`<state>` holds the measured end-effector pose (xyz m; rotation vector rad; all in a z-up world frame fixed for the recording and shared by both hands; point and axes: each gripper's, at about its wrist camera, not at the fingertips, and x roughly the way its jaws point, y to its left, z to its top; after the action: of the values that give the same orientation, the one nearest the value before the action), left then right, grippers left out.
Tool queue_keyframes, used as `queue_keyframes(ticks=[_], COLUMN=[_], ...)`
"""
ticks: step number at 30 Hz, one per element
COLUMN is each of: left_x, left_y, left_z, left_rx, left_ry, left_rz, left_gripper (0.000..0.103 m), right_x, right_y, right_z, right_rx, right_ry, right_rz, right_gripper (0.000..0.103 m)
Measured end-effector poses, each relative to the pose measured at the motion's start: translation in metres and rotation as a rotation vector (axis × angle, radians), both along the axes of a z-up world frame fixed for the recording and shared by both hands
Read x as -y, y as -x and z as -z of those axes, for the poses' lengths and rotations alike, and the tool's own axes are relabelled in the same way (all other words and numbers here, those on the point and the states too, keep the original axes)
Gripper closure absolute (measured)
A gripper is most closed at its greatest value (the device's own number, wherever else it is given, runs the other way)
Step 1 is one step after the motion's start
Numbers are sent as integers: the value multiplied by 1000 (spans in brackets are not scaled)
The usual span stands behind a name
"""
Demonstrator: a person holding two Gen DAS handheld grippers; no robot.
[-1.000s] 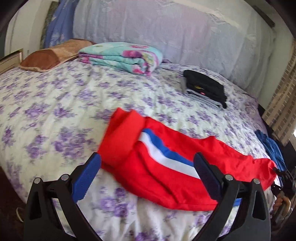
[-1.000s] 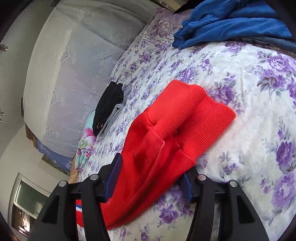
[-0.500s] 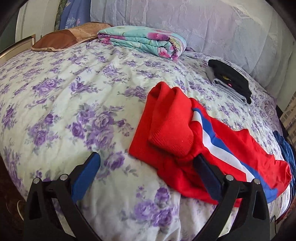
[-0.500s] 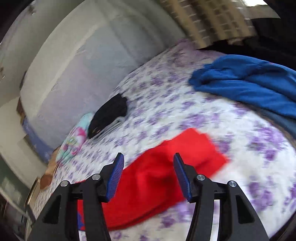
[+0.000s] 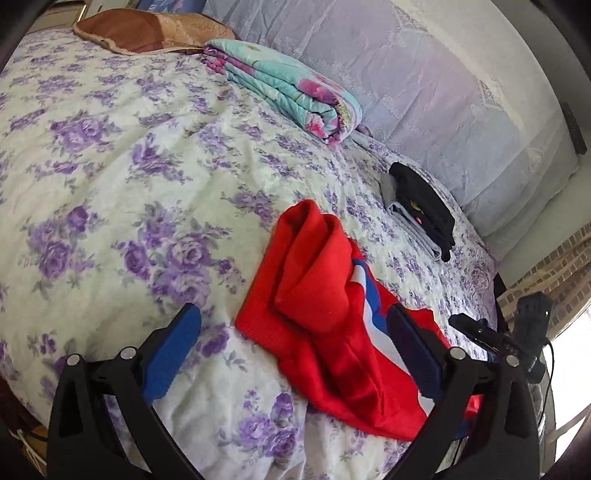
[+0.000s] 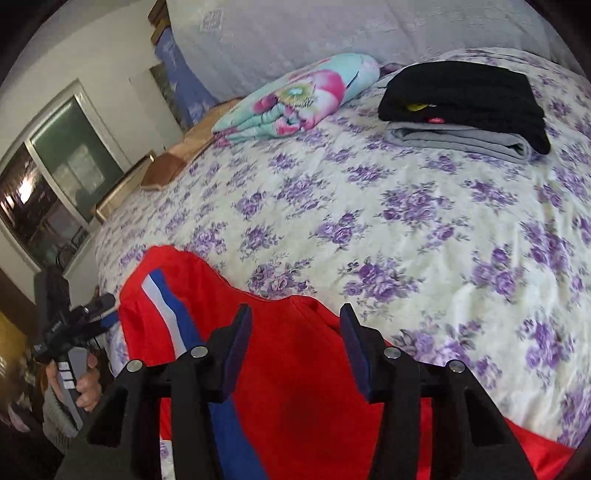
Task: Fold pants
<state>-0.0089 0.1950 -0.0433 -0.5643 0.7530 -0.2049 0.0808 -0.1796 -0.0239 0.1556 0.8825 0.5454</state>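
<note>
Red pants with a white and blue side stripe lie on the floral bedspread near the bed's front edge, one end folded back on itself. My left gripper is open and hovers just in front of that folded end, empty. In the right wrist view the pants fill the lower middle, stripe at the left. My right gripper is open just above the red cloth, holding nothing. The left gripper also shows at the far left there, held in a hand.
A stack of folded black and grey clothes lies further back. A folded teal floral blanket and a brown pillow sit near the quilted headboard. The floral bedspread spreads left of the pants.
The right gripper has swung from the cuff end round to the middle of the pants. The left gripper has shifted left, so the folded end now sits between its fingers.
</note>
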Motion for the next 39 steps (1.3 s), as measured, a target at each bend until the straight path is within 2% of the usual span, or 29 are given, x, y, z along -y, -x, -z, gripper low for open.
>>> queue_keyframes(ticks=[2,4,5,7,8,9,11,12,13,15,18,19,21,22,23,25,27,29,31,33,35,36,38,39], left_x=[11,20,25,30,30,29,26,25,25,25,20,20,16,14,12,5,0,0,5,8,7,7,5,6], left_y=[-9,-12,-13,-11,-10,-9,-11,-14,-17,-30,-49,-57,-67,-68,-67,-65,-65,-62,-60,-61,-63,-63,-62,-61], left_z=[3,6,6,7,7,6,1,-4,-10,-22,-29,-26,-11,-2,6,10,9,7,7,8,10,10,10,10], left_rx=[-7,0,9,22,28,34,47,62,79,108,144,127,48,19,4,11,-2,19,35,33,24,23,24,24], left_ry=[-54,-109,-147,-198,-210,-220,-200,-184,-178,-175,-151,-157,-135,-125,-125,-92,-60,-59,-99,-117,-108,-103,-103,-105], left_rz=[1,-7,-7,-5,-13,-22,1,14,20,24,-7,-1,-3,-14,-12,4,5,-7,-23,-28,-27,-27,-29,-32], left_gripper=[5,5,5,7,12,29,43,58,65,69,70,70,68,58,56,56,56,54,50,46,43,42,42,42], right_x=[-15,-27,-29,-30,-29,-28,-25,-24,-22,-19,-19,-20,-27,-27,-27,-19,-7,-2,-6,-18,-31,-31,-19,-10], right_y=[-6,-8,-8,-3,-3,-1,1,-3,-9,-27,-48,-54,-70,-73,-74,-73,-65,-51,-44,-45,-54,-58,-53,-44], right_z=[9,18,23,26,26,23,11,4,-2,-9,-12,-9,16,29,40,37,20,1,-5,6,34,43,34,24], right_rx=[-6,-7,-1,16,24,40,96,117,127,127,150,143,31,-2,-23,-22,29,113,128,74,-32,-57,-65,-47], right_ry=[64,134,169,196,189,181,168,161,152,129,129,136,172,190,194,149,106,95,86,87,135,120,40,-10], right_rz=[-39,-72,-87,-113,-116,-112,-91,-75,-57,-30,13,22,-11,-5,-9,-2,62,92,61,9,-21,-17,25,57], right_gripper=[58,68,81,89,94,94,95,95,95,95,95,95,94,93,91,88,80,79,79,80,80,80,80,75])
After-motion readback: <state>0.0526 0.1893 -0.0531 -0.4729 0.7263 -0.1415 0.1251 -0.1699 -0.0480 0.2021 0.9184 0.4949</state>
